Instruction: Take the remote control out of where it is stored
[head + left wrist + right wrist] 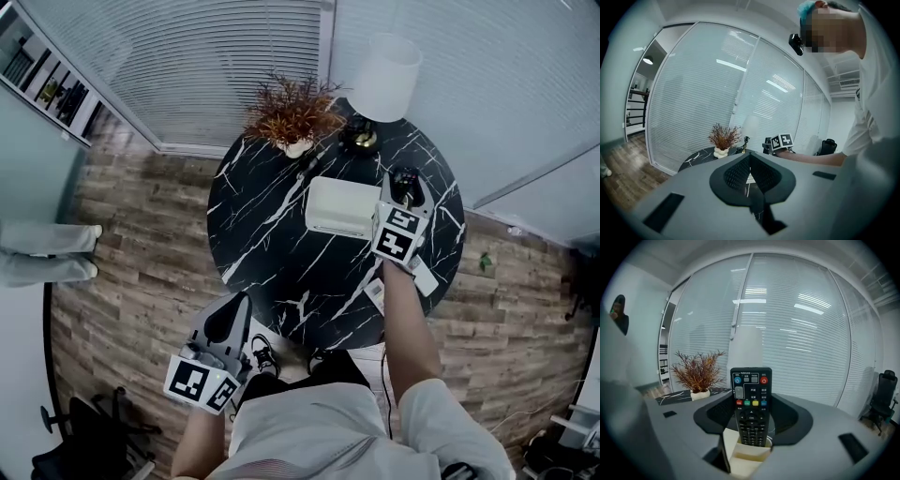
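Note:
A black remote control (751, 404) with coloured buttons stands upright in a cream compartment holder (745, 456). My right gripper (752, 401) reaches over the round black marble table (281, 253). Its jaws stand on either side of the remote (404, 187), with the pads against the remote's long edges. In the head view the right gripper (405, 176) sits at the table's right side, beside a white box (342, 206). My left gripper (242, 298) hangs off the table's near left edge. It is shut and holds nothing, and its pads meet at the left gripper's tips (750, 157).
A dried plant in a white pot (292, 114) and a white-shaded lamp (384, 80) stand at the table's far side. Paper tags (375, 295) lie near the front right edge. Glass walls with blinds surround the table. Someone's legs (47, 253) show at the left.

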